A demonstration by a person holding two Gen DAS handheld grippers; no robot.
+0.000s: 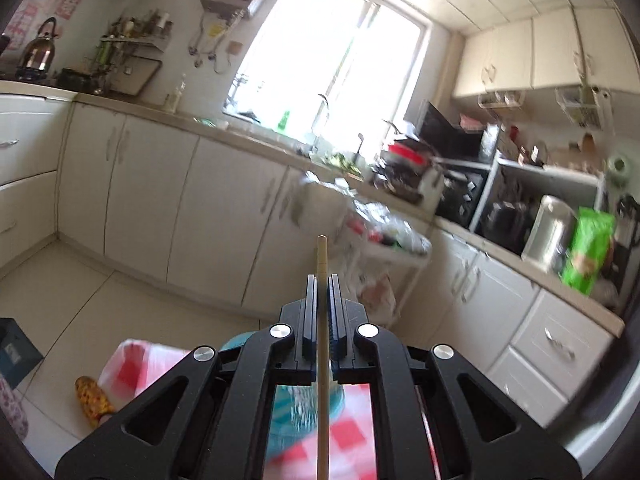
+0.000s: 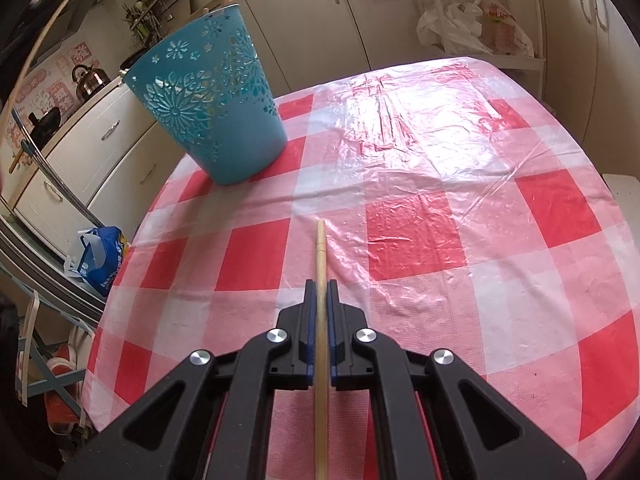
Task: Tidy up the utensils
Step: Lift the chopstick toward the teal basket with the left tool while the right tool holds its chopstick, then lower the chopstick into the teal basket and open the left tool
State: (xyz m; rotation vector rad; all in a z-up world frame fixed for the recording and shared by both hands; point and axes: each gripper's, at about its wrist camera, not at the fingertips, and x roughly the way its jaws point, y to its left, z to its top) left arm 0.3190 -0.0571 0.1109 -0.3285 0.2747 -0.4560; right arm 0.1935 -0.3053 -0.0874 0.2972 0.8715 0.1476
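Note:
My left gripper (image 1: 322, 280) is shut on a wooden chopstick (image 1: 321, 256) and holds it high, pointing at the kitchen cabinets. The blue cut-out basket (image 1: 296, 408) shows below it, behind the jaws. My right gripper (image 2: 321, 285) is shut on a second wooden chopstick (image 2: 321, 248) and holds it a little above the red-and-white checked tablecloth (image 2: 420, 220). The blue basket (image 2: 208, 96) stands upright at the table's far left, well ahead and left of the right gripper. Stick tips poke above its rim. The left-held chopstick (image 2: 36, 60) shows as a thin arc at the far left.
White cabinets (image 1: 160, 192) and a cluttered counter (image 1: 400, 176) run under a bright window. A trolley with plastic bags (image 2: 472, 20) stands beyond the table. A blue bag (image 2: 100, 260) and a folding stand sit on the floor left of the table. A slipper (image 1: 94, 400) is on the floor.

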